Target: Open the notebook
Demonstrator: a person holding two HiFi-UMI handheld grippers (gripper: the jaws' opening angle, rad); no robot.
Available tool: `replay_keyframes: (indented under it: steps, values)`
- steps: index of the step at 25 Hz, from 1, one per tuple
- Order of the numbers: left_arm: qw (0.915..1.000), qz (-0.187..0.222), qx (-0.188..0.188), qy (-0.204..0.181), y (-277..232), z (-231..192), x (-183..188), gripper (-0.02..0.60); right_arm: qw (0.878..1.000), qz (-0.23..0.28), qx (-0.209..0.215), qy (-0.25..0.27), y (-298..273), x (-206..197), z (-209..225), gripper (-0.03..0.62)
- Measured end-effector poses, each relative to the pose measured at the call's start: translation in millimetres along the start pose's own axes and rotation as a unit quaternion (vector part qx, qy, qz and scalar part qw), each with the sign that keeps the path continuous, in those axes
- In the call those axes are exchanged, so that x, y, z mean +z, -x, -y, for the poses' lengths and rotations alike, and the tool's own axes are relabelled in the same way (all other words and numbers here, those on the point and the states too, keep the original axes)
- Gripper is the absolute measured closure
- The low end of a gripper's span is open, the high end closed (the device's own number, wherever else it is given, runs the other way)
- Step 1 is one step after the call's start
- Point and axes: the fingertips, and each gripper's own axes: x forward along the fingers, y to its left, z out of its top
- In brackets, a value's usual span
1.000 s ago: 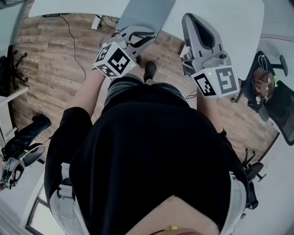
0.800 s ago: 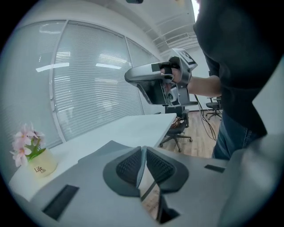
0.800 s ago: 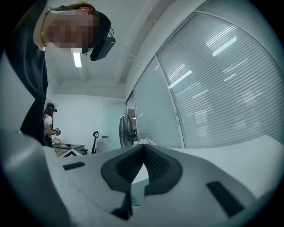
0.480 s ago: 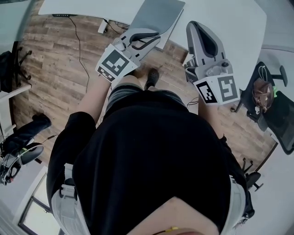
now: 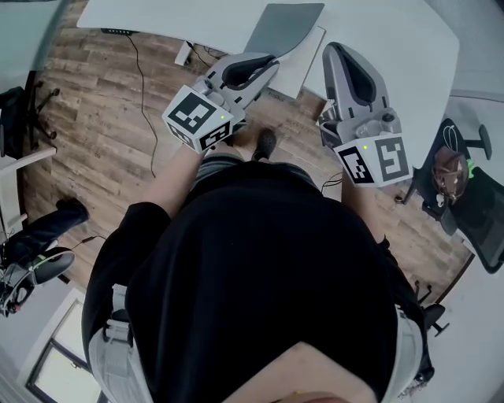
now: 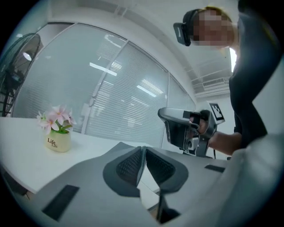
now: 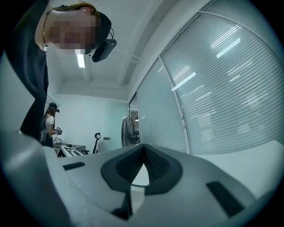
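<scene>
My left gripper [image 6: 143,149] and right gripper [image 7: 143,146] are held level, short of the desk. Each has its jaws pressed together on nothing, ready for the approach, I'd judge. Beyond them the grey notebook [image 5: 287,27] lies at the edge of the white table [image 5: 409,47], seemingly closed.

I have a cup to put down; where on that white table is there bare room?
Bare table lies left of the grey notebook, toward the left edge, and right of it, beyond the right claw. Crowded: the near edge, where the left claw is close to the notebook.
</scene>
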Motion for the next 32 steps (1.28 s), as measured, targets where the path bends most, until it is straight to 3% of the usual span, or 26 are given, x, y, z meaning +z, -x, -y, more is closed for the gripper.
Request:
replay_keyframes:
  steps: [9, 15, 27, 32]
  values:
    - [0.9941, 0.065, 0.028, 0.082, 18, -23, 21, 0.535, 1.000, 0.003, 0.016, -0.002, -24, 1, -8, 0.589]
    - [0.9840, 0.097, 0.053, 0.140, 34, -44, 29, 0.535, 0.999, -0.004, 0.037, -0.004, -46, -5, -19, 0.589]
    - [0.9637, 0.143, 0.087, 0.208, 61, -78, 35, 0.535, 0.998, -0.006, 0.065, -0.003, -83, -10, -38, 0.589]
    - [0.9583, 0.153, 0.101, 0.220, 74, -95, 32, 0.534, 0.997, -0.008, 0.073, -0.006, -98, -15, -48, 0.589]
